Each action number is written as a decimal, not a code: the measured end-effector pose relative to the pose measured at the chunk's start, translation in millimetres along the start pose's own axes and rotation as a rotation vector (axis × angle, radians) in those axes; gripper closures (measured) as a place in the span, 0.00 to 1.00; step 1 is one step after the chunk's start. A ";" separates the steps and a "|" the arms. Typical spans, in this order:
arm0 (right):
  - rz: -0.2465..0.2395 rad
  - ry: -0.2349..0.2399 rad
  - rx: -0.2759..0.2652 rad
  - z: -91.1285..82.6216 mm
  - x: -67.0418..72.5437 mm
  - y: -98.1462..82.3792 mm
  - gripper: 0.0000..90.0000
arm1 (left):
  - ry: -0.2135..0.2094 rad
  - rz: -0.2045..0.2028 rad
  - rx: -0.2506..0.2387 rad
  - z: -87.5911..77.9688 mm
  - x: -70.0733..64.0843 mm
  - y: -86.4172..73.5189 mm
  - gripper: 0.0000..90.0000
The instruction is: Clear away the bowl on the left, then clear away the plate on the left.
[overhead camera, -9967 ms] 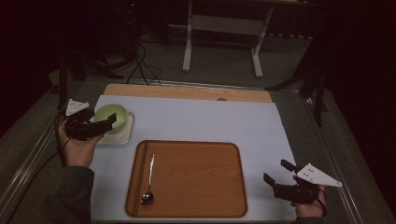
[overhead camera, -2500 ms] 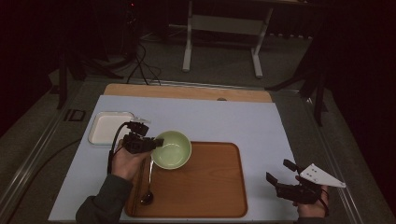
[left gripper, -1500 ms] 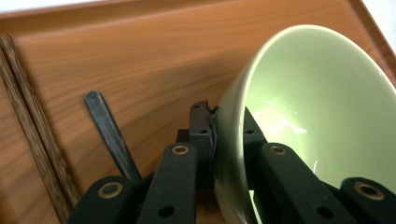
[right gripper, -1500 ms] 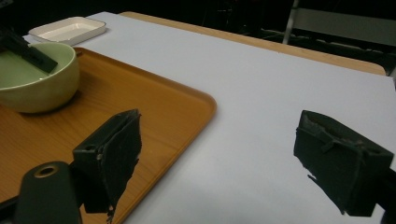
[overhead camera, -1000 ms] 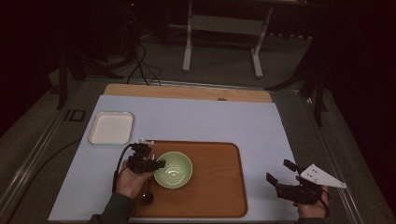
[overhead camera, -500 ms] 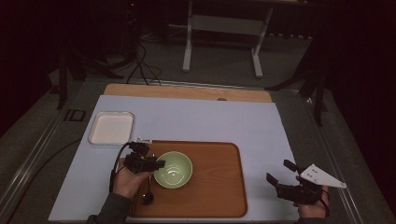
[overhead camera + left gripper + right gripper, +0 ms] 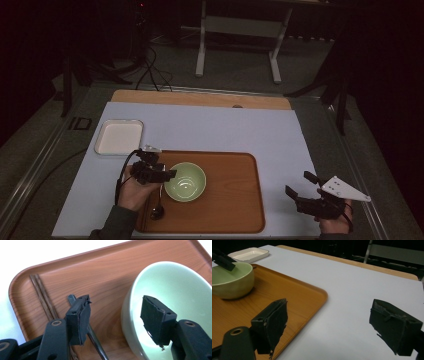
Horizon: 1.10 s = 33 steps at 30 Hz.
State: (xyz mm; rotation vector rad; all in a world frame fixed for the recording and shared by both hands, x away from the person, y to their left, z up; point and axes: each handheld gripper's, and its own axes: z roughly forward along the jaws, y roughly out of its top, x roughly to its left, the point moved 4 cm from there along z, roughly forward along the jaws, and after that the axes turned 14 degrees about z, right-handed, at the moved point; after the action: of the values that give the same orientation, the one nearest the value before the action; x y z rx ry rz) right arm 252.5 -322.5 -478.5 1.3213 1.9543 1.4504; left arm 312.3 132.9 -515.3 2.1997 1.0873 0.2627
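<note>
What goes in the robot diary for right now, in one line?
left gripper: open, jaws astride bowl rim | bowl: on tray | spoon: on tray | right gripper: open, idle

A bowl sits on the tray, a spoon left of it, a dish beyond

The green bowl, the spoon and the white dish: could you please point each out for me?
green bowl (image 7: 185, 182), high view, inner bottom.
spoon (image 7: 157, 212), high view, its dark scoop on the tray.
white dish (image 7: 119, 136), high view, flat inner floor.
</note>
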 end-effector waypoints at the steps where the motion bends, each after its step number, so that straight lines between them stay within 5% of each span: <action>1: -0.001 0.000 0.000 -0.1 -0.2 0.0 0.16 | -0.002 0.001 -0.002 -0.6 -0.2 0.5 0.45; 19: 0.002 -0.001 -0.002 -0.7 -0.8 0.4 0.16 | 0.006 0.013 -0.045 -14.4 2.6 5.0 0.42; 33: 0.002 -0.001 -0.001 -0.9 -0.8 0.1 0.16 | 0.014 -0.044 -0.115 -26.9 18.0 5.3 0.39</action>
State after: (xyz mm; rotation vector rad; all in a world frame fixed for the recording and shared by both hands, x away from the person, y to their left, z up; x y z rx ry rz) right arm 252.3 -323.7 -478.1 1.3235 1.9515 1.4515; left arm 315.0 157.2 -493.3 2.0728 1.0997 0.3139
